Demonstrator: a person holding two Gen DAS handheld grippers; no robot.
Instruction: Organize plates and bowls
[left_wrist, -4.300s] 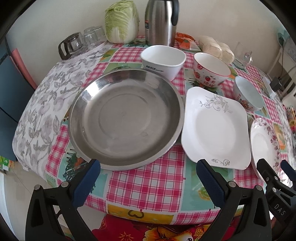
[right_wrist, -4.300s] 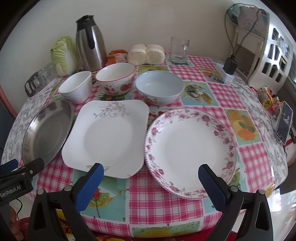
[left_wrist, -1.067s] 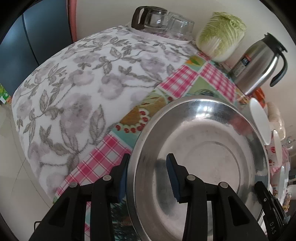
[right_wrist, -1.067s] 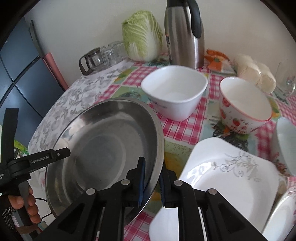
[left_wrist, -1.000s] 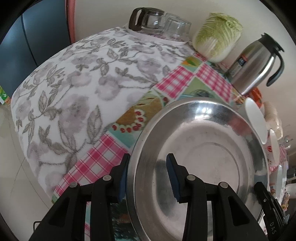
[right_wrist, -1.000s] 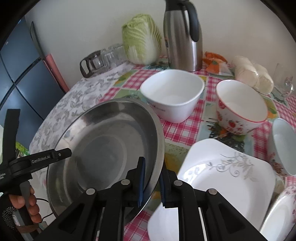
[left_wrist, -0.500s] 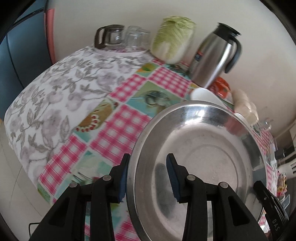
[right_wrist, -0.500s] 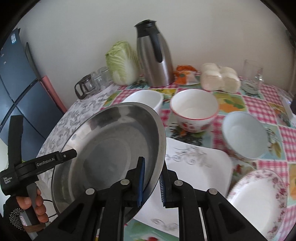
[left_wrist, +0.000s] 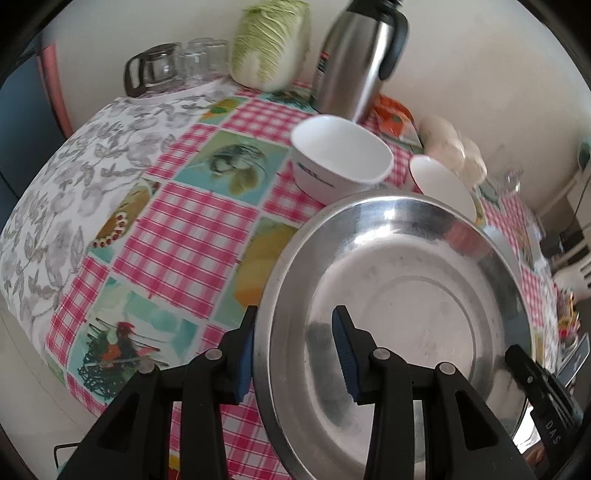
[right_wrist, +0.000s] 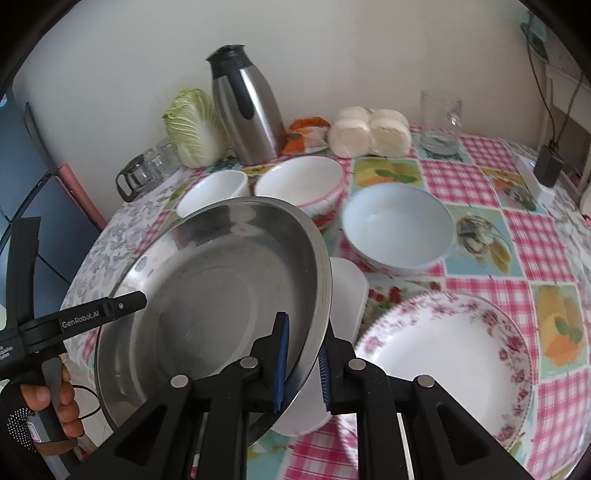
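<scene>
While both grippers clamp its rim, the steel pan (right_wrist: 221, 295) hangs tilted above the table (right_wrist: 517, 236). Left gripper (left_wrist: 293, 350) grasps the rim at 9 o'clock, right gripper (right_wrist: 301, 360) at 4 o'clock. Under the pan lies the square white plate (right_wrist: 347, 291); the flowered plate (right_wrist: 443, 354) sits at 3 o'clock, three bowls (right_wrist: 397, 227) toward 12.

steel pan (right_wrist: 221, 280) silver | round plate (right_wrist: 454, 354) white, pink-rose rim | tabletop (left_wrist: 192, 229) cloth pink check, fruit panels | tool pads (left_wrist: 343, 350) blue
</scene>
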